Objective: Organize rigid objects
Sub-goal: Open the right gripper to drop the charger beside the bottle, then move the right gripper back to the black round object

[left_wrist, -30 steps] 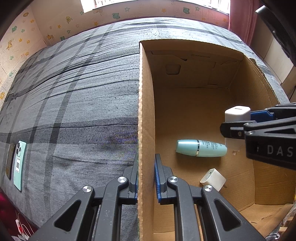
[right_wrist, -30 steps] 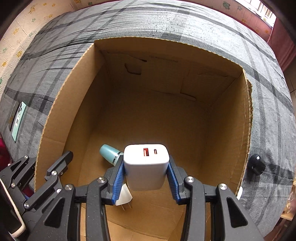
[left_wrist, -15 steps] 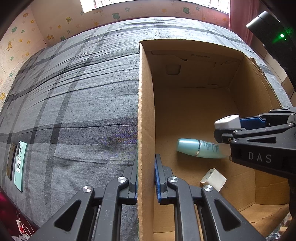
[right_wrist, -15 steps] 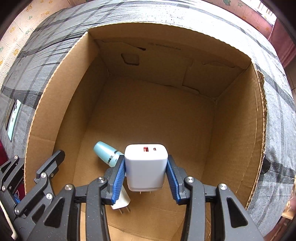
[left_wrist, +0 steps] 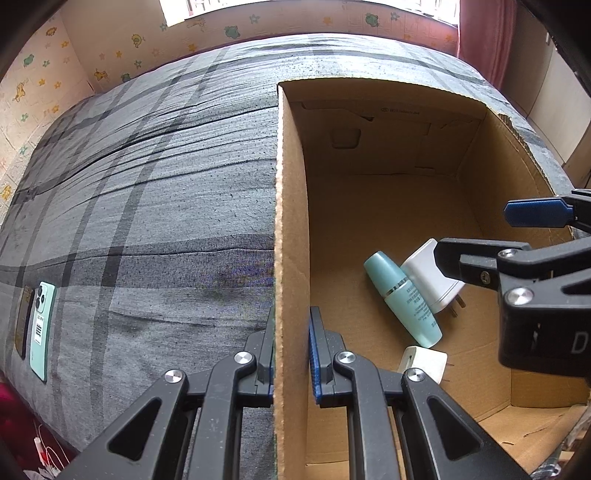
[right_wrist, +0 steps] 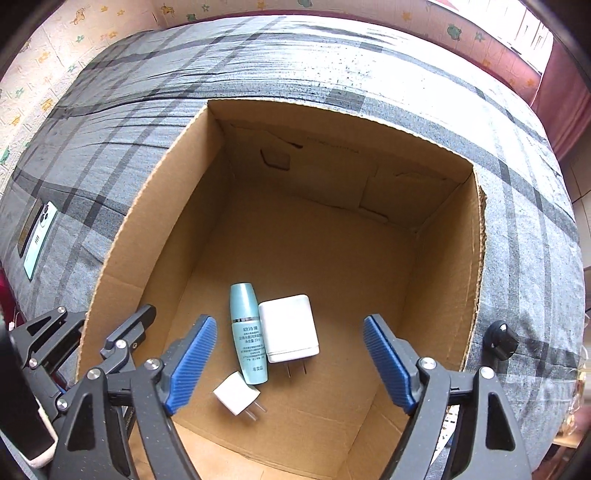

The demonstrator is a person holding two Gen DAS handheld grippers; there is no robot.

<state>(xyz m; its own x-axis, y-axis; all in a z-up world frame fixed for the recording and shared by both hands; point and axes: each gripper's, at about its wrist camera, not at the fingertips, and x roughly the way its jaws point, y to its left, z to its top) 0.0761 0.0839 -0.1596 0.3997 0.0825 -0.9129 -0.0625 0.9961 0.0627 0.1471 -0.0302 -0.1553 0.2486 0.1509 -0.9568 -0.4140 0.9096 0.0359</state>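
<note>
Jaws of the right gripper [right_wrist: 290, 363] are opening, empty, above the big charger [right_wrist: 289, 328] lying in the box [right_wrist: 147, 236]. Left gripper [left_wrist: 291, 354] pinches the box wall. Next, fetch another thing, maybe the phone [left_wrist: 40, 332].

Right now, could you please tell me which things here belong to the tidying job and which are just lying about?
Job: box, bottle, big charger, small charger, phone.

Lying about: bedspread, black knob, curtain.
</note>
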